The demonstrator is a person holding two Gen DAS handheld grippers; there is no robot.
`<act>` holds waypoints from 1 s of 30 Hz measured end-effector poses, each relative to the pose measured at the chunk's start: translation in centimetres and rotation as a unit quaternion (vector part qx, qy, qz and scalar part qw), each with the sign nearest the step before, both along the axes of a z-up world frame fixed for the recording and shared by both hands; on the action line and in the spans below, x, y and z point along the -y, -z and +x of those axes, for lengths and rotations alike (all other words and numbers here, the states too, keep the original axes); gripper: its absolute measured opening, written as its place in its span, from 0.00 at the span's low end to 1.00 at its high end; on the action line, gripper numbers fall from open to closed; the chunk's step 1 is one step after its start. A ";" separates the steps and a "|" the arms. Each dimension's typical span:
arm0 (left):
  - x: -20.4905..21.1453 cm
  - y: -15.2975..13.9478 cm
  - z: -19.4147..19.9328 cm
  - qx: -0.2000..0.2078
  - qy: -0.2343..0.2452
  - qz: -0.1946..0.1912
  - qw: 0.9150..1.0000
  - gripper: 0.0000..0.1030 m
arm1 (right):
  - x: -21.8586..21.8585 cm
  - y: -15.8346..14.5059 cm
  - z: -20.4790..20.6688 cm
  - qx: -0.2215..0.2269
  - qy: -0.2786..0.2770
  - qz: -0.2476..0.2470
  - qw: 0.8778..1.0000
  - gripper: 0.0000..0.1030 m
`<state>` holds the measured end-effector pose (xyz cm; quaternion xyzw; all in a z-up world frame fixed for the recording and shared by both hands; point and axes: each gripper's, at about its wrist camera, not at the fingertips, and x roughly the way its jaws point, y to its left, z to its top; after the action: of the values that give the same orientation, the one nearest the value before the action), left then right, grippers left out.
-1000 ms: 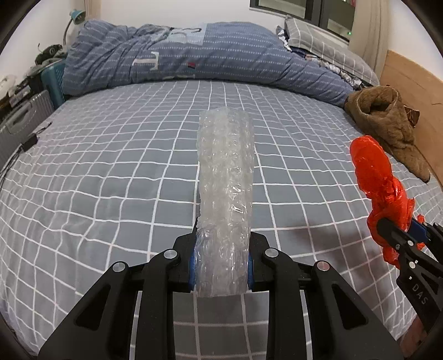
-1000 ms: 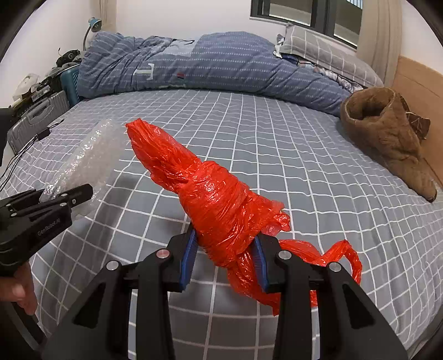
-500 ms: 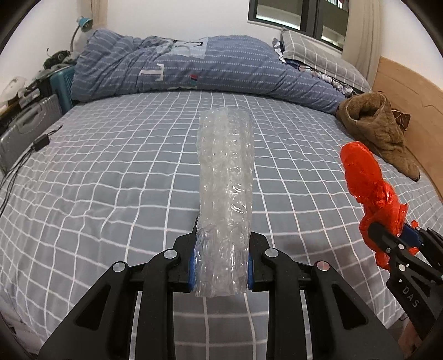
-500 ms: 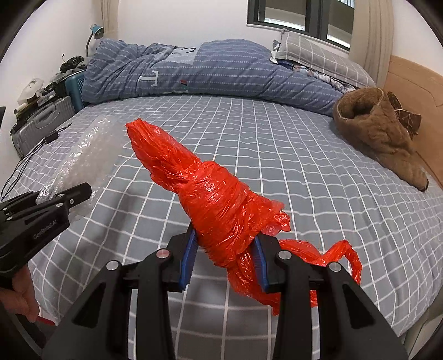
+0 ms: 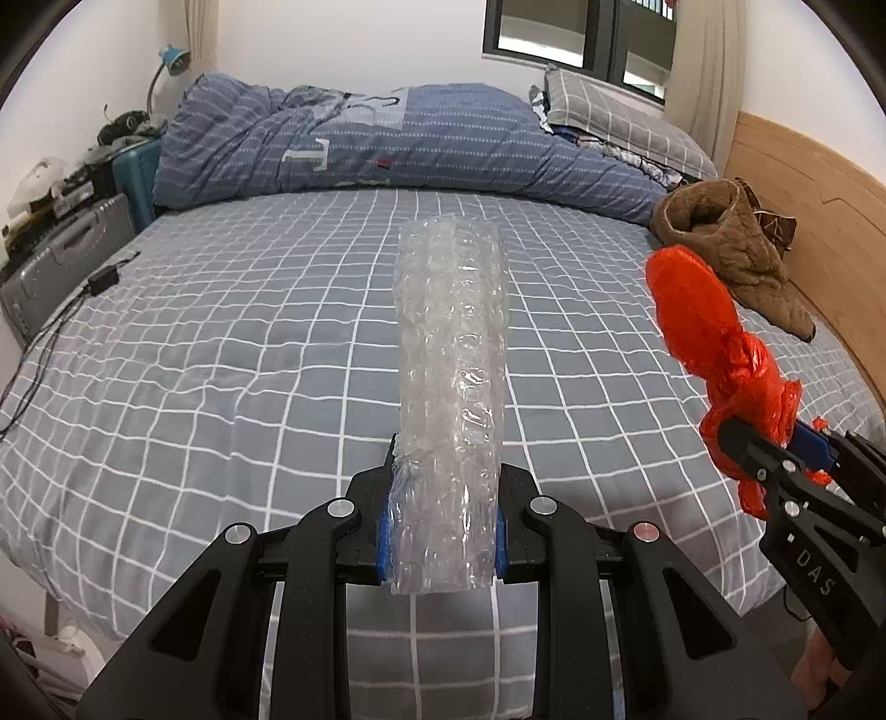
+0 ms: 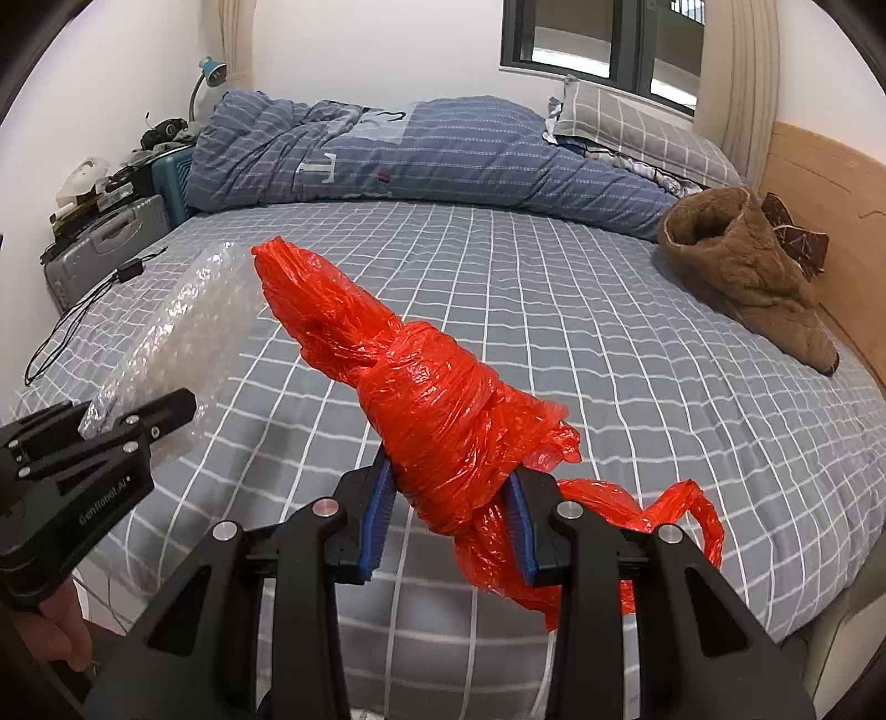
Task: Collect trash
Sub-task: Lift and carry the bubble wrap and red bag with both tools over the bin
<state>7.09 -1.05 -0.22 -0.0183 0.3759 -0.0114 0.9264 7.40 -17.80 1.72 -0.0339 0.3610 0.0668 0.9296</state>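
While the left gripper (image 5: 441, 526) clamps a bubble-wrap roll (image 5: 449, 354) and the right gripper (image 6: 451, 515) pinches a knotted red plastic bag (image 6: 421, 387), both aloft over the bed (image 5: 221, 343), pickup looks done; next, carry to a bin, none in view.

Home bedroom, checked bed (image 5: 221, 343), rumpled duvet (image 5: 387, 144), pillow (image 6: 626, 127), window (image 6: 598, 33)

Duvet (image 5: 398, 144) behind, garment (image 5: 731, 249) perhaps right.

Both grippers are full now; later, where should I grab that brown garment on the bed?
Take the brown garment at its raised, bunched upper end, coming from above on the open bed side; the headboard blocks the far side, and its tail lies flat.
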 end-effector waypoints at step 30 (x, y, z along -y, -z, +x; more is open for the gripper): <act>-1.0 -0.4 -12.1 -0.009 -0.005 -0.007 1.000 0.23 | -1.0 -0.6 -11.4 -0.009 -0.007 0.010 1.000 0.33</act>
<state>-5.00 -0.07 0.18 -0.0270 0.3842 -0.0092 0.9228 -3.96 -16.81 2.35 -0.0261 0.3684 0.0769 0.9261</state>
